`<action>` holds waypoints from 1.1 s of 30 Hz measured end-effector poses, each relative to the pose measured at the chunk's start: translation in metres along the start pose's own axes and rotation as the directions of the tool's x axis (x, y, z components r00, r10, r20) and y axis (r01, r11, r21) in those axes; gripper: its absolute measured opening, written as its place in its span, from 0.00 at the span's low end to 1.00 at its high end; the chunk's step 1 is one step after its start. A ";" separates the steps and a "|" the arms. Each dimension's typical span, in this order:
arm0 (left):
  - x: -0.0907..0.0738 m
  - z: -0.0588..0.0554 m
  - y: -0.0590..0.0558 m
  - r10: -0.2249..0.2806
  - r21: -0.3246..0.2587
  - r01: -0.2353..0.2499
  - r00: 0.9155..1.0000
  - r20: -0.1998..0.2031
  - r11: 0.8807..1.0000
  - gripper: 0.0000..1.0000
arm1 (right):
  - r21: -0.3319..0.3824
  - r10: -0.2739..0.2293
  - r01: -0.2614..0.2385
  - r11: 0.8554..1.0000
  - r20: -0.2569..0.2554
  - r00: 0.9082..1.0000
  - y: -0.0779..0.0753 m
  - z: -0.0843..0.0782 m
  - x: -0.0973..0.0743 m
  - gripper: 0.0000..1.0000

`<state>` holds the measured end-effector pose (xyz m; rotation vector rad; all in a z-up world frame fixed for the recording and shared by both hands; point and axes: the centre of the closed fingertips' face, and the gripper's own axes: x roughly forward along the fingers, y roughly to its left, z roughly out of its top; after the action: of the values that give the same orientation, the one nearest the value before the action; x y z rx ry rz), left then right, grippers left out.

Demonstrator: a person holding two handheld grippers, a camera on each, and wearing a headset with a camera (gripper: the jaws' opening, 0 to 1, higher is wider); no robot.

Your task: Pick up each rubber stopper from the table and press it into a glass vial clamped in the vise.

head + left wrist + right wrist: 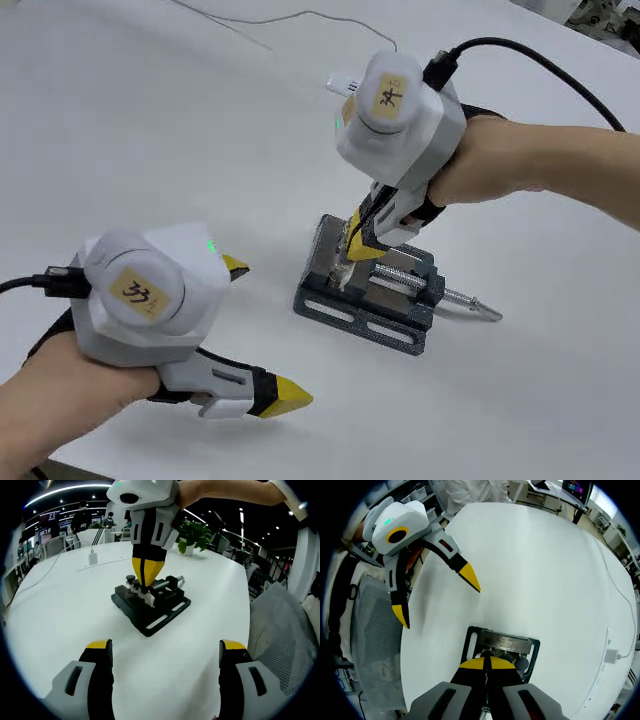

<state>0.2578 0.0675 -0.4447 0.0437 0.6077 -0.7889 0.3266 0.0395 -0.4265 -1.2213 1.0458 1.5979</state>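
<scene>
Closest to the headset, the left gripper [262,331] is hovering just above the white table [150,130] at the near left, gripped by the person's left hand [55,400]. Its jaws are standing wide apart with nothing between them. In its own view the two yellow tips are framing bare tabletop, and the vise [150,607] is sitting beyond them.

Further in, that dark vise is resting flat on the table with its screw handle [470,305] pointing off to the right. The right gripper [362,247] is pointing steeply down into it, held by the right hand [490,160]. Its yellow tips are pressing together with no gap showing, right at the tops of the glass vials [131,586] clamped between the vise plates. Whether a rubber stopper is pinched between the tips cannot be told. In the left gripper view, one rubber stopper [131,578] is sitting dark on a vial just beside those tips.

Beyond the vise, a thin cable [290,18] is trailing across the far tabletop. A white charger [92,557] is lying at the table's far edge. A potted plant [192,532] is standing behind it.
</scene>
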 end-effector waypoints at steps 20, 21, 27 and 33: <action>0.011 0.007 0.006 -0.009 -0.011 0.009 1.000 0.018 1.000 0.86 | -0.026 -0.006 0.005 1.000 -0.057 0.998 -0.012 -0.002 0.007 0.00; 0.012 0.007 0.006 -0.009 -0.012 0.009 1.000 0.017 1.000 0.86 | -0.040 -0.005 0.002 0.999 -0.069 0.998 -0.011 -0.002 0.007 0.00; 0.012 0.013 0.006 -0.008 -0.009 0.008 1.000 0.025 1.000 0.86 | 0.019 0.007 -0.007 1.000 -0.031 1.000 -0.013 -0.002 0.007 0.00; 0.010 0.018 0.007 0.001 0.002 -0.001 1.000 0.027 1.000 0.85 | 0.016 -0.002 0.002 1.000 -0.007 1.000 -0.011 -0.003 0.007 0.00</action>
<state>0.2768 0.0616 -0.4360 0.0350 0.5815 -0.7879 0.3372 0.0406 -0.4349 -1.2181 1.0598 1.5819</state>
